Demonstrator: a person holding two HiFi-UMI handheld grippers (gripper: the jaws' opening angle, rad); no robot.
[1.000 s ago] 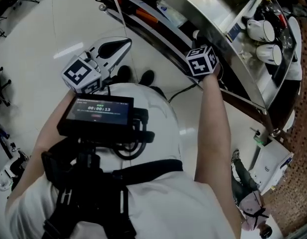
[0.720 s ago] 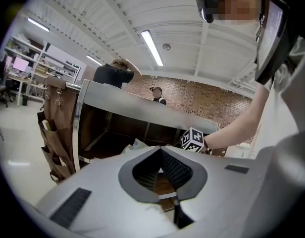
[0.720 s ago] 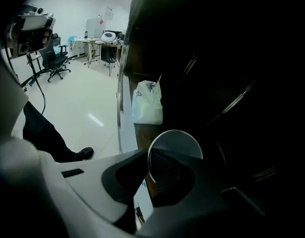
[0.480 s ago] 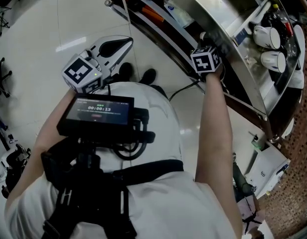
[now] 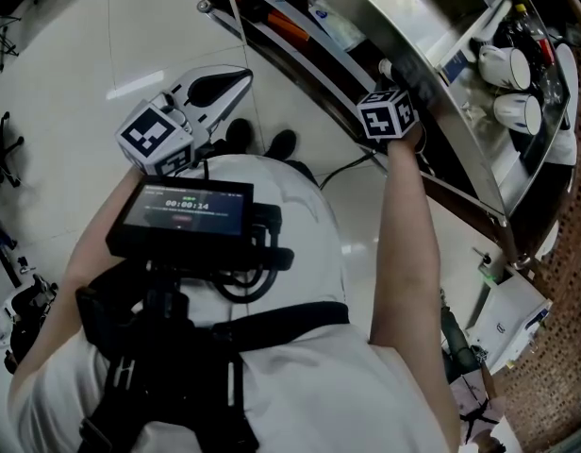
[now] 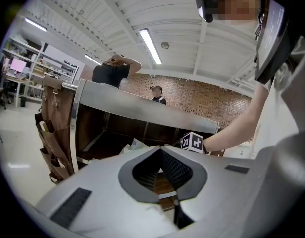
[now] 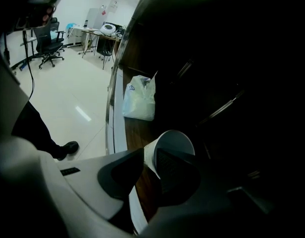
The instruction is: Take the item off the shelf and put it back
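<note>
Dark shelf [image 7: 136, 133]: white cup [image 7: 168, 141], plastic bag [image 7: 140, 100]

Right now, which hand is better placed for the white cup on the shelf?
Right. The right gripper is at the shelf, jaws just opened, cup between them; the left gripper hangs shut over the floor.

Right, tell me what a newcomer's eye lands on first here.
First comes the white paper cup on the dark wooden shelf, its wall between the jaws of the right gripper, which have just been opening. Behind it sits a white plastic bag. In the head view the left gripper hangs shut over the pale floor, away from the shelf.
</note>
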